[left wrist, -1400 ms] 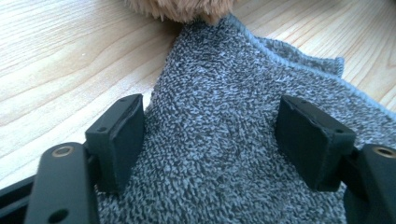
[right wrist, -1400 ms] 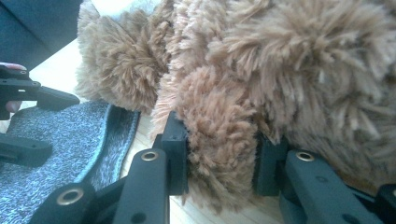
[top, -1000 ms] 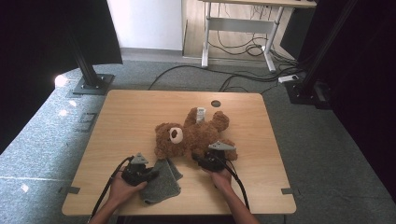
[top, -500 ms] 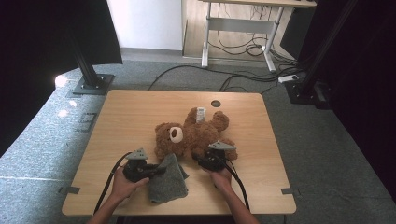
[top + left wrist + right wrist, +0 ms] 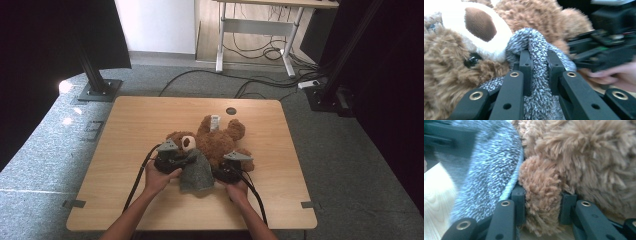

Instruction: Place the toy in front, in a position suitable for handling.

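A brown teddy bear (image 5: pixel 220 140) lies on its back in the middle of the wooden table (image 5: pixel 140 120). My left gripper (image 5: pixel 189 159) is shut on a fold of a grey knitted cloth (image 5: pixel 197 172), held up against the bear's head. In the left gripper view the fold (image 5: pixel 537 50) is pinched between the jaws of that gripper (image 5: pixel 539 60), beside the bear's white muzzle (image 5: pixel 479 25). My right gripper (image 5: pixel 221 168) clamps a furry limb of the bear (image 5: pixel 539 177) between its pads (image 5: pixel 542 195); its jaws have just been closing on it. The grey cloth (image 5: pixel 489 170) hangs to its left.
A round cable hole (image 5: pixel 230 110) sits near the table's far edge, and a white tag (image 5: pixel 215 121) lies on the bear. Bare wood spreads to the left and at the front right (image 5: pixel 280 200). Black stand bases (image 5: pixel 97 90) and cables are on the floor beyond.
My left gripper has carried the grey cloth up and to the right, from the front of the table to the bear's head. The right gripper has stayed on the bear's limb.
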`<control>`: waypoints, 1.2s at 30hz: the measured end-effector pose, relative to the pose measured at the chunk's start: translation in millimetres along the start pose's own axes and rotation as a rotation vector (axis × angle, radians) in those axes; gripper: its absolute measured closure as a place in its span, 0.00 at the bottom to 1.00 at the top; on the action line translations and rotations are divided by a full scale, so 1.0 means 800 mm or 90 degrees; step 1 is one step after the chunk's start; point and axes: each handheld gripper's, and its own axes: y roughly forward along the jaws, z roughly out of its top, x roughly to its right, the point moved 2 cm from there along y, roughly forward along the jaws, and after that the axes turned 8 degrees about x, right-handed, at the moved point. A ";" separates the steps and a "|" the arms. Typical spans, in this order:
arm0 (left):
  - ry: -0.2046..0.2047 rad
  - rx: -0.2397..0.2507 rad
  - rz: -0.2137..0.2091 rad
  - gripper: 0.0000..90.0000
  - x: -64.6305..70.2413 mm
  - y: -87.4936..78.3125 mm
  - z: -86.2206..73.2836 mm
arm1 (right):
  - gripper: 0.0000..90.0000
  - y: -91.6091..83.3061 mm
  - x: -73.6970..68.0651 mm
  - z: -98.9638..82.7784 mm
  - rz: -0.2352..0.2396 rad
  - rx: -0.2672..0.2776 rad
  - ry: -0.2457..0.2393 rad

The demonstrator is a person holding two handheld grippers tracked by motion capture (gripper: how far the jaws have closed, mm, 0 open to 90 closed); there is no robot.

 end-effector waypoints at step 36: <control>-0.123 0.050 0.124 0.86 -0.085 -0.086 -0.021 | 0.77 -0.012 0.008 -0.006 0.011 -0.018 0.019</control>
